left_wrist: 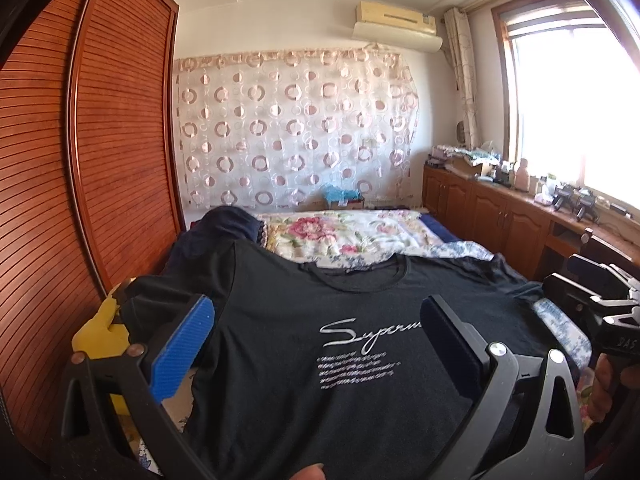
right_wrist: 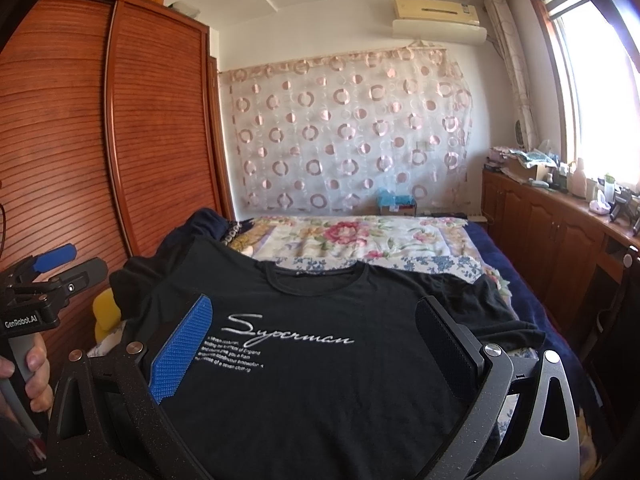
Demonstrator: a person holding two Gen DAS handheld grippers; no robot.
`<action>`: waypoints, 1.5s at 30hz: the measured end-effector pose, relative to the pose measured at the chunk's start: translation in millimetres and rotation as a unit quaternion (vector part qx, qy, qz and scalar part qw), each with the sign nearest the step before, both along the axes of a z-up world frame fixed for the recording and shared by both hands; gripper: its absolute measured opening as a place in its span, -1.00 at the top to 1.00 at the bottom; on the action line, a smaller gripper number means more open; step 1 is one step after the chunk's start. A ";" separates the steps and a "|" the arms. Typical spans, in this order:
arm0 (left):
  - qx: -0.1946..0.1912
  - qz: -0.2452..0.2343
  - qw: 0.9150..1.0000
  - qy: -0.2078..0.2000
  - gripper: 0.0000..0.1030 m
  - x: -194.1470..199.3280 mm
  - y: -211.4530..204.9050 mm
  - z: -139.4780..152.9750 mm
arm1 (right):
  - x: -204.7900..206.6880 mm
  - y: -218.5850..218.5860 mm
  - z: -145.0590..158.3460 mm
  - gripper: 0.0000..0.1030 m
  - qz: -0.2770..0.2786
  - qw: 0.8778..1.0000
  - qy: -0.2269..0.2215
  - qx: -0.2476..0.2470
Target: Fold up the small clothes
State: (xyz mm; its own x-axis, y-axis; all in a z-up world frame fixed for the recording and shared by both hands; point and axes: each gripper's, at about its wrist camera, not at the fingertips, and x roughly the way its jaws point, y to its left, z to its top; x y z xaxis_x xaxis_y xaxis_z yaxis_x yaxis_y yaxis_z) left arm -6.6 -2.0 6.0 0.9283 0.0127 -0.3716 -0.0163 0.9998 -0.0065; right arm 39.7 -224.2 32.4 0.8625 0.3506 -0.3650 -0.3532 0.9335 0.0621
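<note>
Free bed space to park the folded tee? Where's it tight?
Free: floral quilt between the black T-shirt collar and the curtain-side boxes. Tight: wardrobe side, with dark clothes and a yellow item; windowsill counter is cluttered.

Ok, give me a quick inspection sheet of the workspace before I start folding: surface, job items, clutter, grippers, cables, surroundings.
Surface: bed with floral quilt.
Job's things: black short-sleeved T-shirt with white script print, spread flat, front up, collar far.
Clutter: dark navy garment beyond the shirt's shoulder; yellow object beside the bed.
Grippers: left gripper and right gripper both open, above the shirt, holding nothing.
Cables: nothing seen.
Surroundings: slatted wooden wardrobe, circle-patterned sheer curtain, cluttered wooden window cabinet.
</note>
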 end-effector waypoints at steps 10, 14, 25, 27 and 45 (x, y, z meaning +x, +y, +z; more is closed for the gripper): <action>-0.004 0.020 0.999 0.040 -1.00 18.0 32.7 -30.0 | 15.0 7.0 -19.6 -1.00 0.016 1.000 0.020 -0.006; -0.003 0.023 0.999 0.048 -1.00 21.1 49.2 -39.0 | 22.8 12.5 -28.3 -1.00 0.026 0.999 0.028 -0.012; -0.035 0.057 0.994 0.082 -1.00 37.0 130.7 -68.8 | 54.8 28.5 -82.3 -1.00 0.056 0.994 0.091 -0.026; -0.037 0.062 0.993 0.088 -1.00 43.3 147.1 -71.0 | 57.7 30.7 -89.3 -1.00 0.062 0.993 0.100 -0.029; -0.110 0.099 0.973 0.175 -0.02 123.6 247.1 -84.3 | 64.9 50.2 -93.8 -1.00 0.091 0.989 0.107 -0.040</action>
